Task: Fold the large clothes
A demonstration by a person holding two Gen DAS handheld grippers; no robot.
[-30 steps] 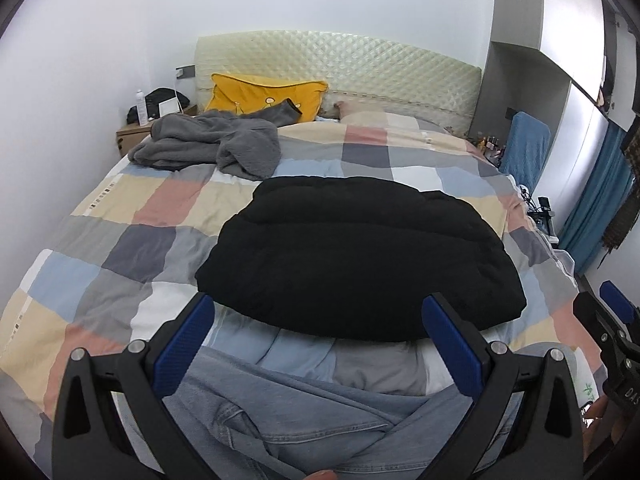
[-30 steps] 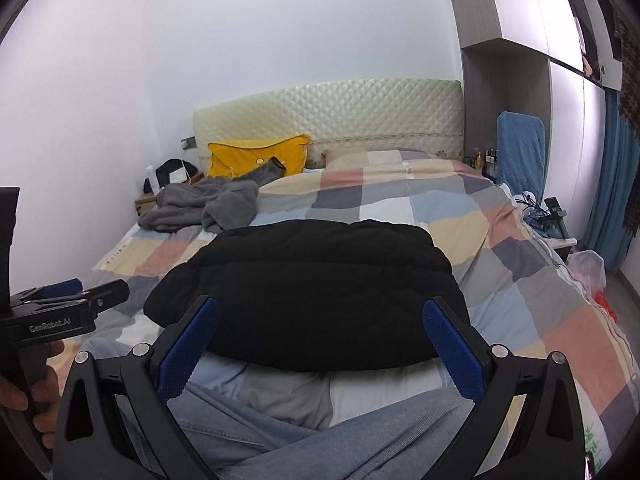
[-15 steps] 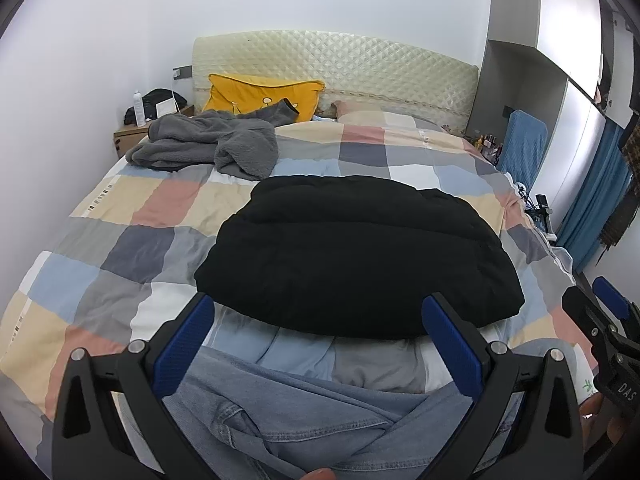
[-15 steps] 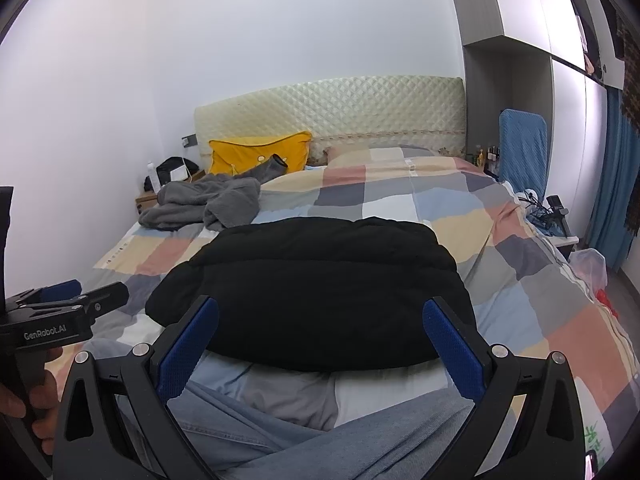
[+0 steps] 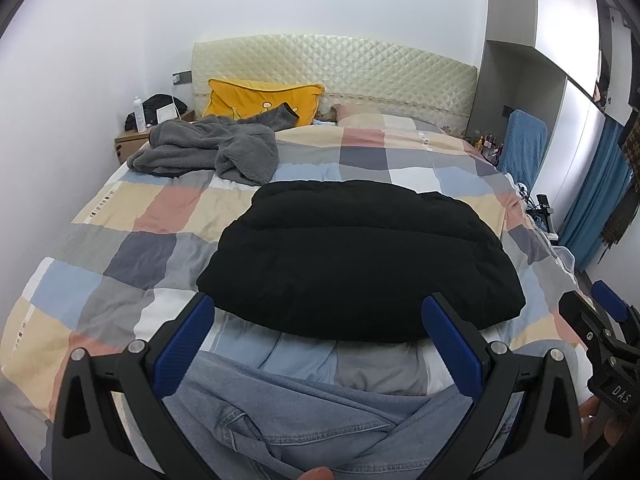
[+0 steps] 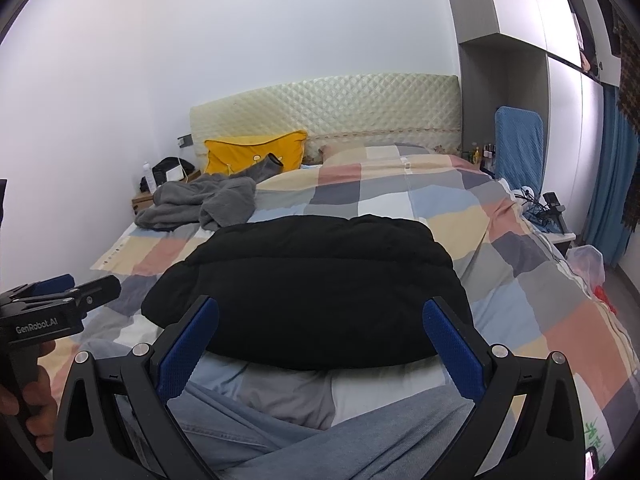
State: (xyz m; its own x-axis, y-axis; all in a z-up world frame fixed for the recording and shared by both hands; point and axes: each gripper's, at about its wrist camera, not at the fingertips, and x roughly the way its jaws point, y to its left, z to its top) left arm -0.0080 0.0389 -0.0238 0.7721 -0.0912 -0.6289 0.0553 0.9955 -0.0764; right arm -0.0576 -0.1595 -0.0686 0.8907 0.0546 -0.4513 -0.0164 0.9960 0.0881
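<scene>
Black puffy jacket [image 5: 360, 256] lies folded compactly on checked bedspread [image 5: 132, 248].

Filling the room: a bed [image 5: 132, 240] under a checked quilt, quilted cream headboard [image 5: 332, 68] against the far white wall [image 5: 280, 0]; standing far left, a wooden nightstand [image 5: 130, 144]; hanging at right, blue curtains [image 5: 596, 200] beside grey wardrobes [image 5: 560, 60]

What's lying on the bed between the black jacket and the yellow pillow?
A crumpled grey fleece garment lies between the black jacket and the yellow pillow, clearest in the left wrist view.
</scene>
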